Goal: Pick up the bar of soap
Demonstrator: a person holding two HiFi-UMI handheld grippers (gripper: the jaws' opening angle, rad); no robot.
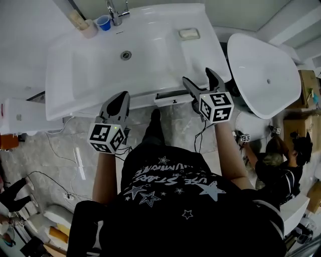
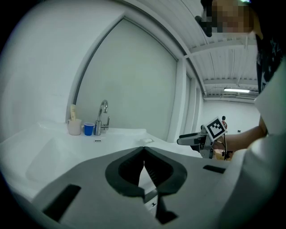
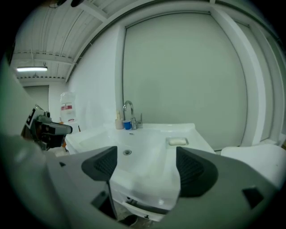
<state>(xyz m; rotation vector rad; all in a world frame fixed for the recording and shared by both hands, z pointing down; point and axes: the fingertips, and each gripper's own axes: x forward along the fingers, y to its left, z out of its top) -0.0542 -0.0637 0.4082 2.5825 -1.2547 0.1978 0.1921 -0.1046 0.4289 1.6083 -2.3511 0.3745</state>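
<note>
The pale bar of soap (image 1: 189,33) lies in a shallow recess on the right side of the white sink's (image 1: 75,80) top, and shows as soap (image 3: 177,142) in the right gripper view and soap (image 2: 146,140) in the left gripper view. My right gripper (image 1: 198,75) hovers at the sink's front edge, short of the soap, open with nothing between its jaws (image 3: 147,159). My left gripper (image 1: 120,96) hangs lower, in front of the sink, with its jaws shut and empty (image 2: 143,154).
A faucet (image 1: 114,12), a blue cup (image 1: 103,22) and a beige cup (image 1: 89,28) stand at the sink's back. A drain (image 1: 126,55) sits mid-basin. A white basin (image 1: 266,75) lies to the right, a crouching person (image 1: 281,165) beside it. Cables (image 1: 60,150) trail on the floor.
</note>
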